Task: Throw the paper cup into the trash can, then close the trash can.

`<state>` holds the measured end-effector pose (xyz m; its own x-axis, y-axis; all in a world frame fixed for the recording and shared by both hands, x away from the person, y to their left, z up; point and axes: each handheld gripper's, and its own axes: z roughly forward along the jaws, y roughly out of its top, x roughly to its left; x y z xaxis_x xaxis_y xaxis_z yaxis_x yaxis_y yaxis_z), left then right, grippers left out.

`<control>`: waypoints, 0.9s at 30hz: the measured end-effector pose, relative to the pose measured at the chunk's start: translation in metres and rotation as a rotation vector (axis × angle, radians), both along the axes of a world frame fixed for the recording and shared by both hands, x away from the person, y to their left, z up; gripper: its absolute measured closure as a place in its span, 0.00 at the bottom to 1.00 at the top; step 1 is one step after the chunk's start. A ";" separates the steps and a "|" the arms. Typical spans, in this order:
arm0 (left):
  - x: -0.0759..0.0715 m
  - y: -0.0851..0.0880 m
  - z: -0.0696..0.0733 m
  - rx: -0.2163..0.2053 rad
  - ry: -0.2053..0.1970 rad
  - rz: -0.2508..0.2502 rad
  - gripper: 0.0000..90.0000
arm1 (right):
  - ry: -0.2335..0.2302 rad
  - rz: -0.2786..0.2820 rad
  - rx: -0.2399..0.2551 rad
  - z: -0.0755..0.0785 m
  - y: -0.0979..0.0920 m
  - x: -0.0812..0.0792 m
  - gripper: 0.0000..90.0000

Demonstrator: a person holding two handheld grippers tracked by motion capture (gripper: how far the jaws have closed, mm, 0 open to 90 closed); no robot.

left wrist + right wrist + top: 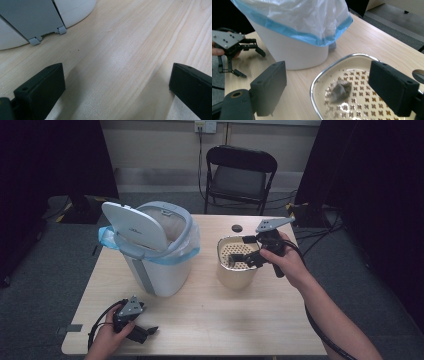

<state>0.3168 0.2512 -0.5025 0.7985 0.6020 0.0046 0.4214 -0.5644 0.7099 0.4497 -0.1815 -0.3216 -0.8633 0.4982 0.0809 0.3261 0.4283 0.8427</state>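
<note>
Nearest the lens, the left gripper (145,332) rests low at the worktop's (210,320) front edge, jaws spread wide over bare wood. Across the worktop, the right gripper (243,258), jaws also wide and holding nothing, hovers over a cream perforated basket (235,275) containing a grey crumpled scrap (340,90). Beside the basket stands a white bin (157,270), lid (134,225) raised, lined with a blue-edged bag (312,37).

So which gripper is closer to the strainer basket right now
Right. The right gripper hangs open just over the strainer basket, while the left gripper rests open at the table's near edge, beyond the white bin.
</note>
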 end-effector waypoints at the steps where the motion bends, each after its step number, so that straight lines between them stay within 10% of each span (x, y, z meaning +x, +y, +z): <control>1: 0.000 0.000 0.000 0.000 0.000 0.000 0.00 | 0.000 0.000 0.000 0.000 0.000 0.000 0.16; 27: 0.000 0.000 0.000 0.000 0.000 0.001 0.00 | 0.029 0.020 -0.085 -0.064 -0.050 -0.055 0.16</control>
